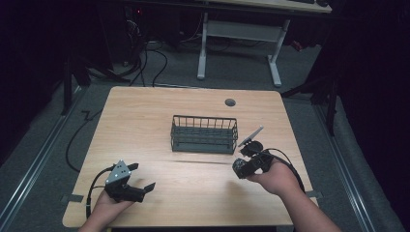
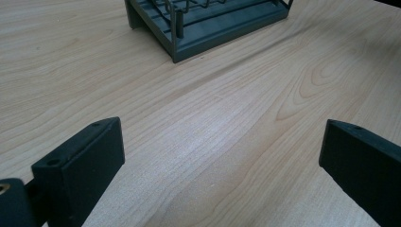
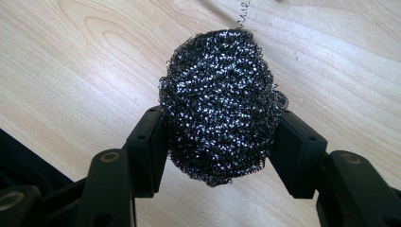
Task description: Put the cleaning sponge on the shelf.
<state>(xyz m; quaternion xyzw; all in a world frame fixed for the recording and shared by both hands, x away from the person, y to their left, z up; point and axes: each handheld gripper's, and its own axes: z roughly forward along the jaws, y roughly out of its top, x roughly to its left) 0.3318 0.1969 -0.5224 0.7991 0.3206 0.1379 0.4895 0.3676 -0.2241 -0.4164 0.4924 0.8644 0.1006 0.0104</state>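
Steel scourer (image 3: 219,106) in right gripper (image 3: 220,142) — no legible writing.

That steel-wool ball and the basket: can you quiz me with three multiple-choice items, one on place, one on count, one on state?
1. The wire basket stands
A. mid-table
B. on the floor
C. in a hand

2. Scouring balls in sight:
A. one
B. three
C. five

3. The right gripper is
A. wide open, with nothing in it
B. shut on the ball
C. inside the basket

Answers: A, the high view shows it mid-table; A, a single ball shows; B, both pads press its sides in the right gripper view.
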